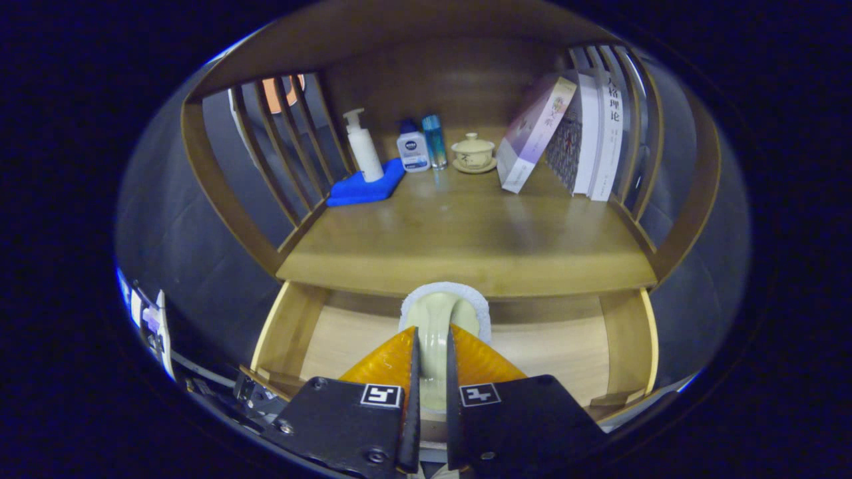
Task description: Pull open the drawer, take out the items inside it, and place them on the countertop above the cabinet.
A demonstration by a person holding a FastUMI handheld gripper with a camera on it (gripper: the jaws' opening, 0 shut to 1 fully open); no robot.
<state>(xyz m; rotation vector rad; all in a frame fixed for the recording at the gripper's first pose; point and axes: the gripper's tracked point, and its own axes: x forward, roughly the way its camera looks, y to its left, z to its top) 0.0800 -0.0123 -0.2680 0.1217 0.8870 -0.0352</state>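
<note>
The item in hand is a pale green brush (436, 326): a smooth, glossy handle that widens at its far end into a rounded head edged with a white fluffy pad. It sits above the open drawer (286, 332), its head reaching up to the front lip of the countertop (466, 246). The gripper (431, 359) is nearly closed, with both fingers pressed against the sides of the brush handle, which runs up through the narrow gap between them. The drawer is pulled out below the countertop; its light wooden floor and side walls are visible on either side of the fingers, and what lies directly beneath the gripper is hidden. Along the back of the countertop, from left to right: a blue cloth (363, 187) lies in the left rear corner beside the slatted side rail, with a white pump bottle (364, 148) standing upright on it; just beside the cloth stands a small white bottle with a blue cap (413, 148), and touching or nearly touching it a slim blue bottle (434, 141); near these is a lidded tea bowl on a saucer (473, 154); at the right, a leaning book (536, 133) tilts against a row of upright books (596, 136) next to the right slatted rail. The middle and front of the countertop surface carry nothing between the brush head and these items.
</note>
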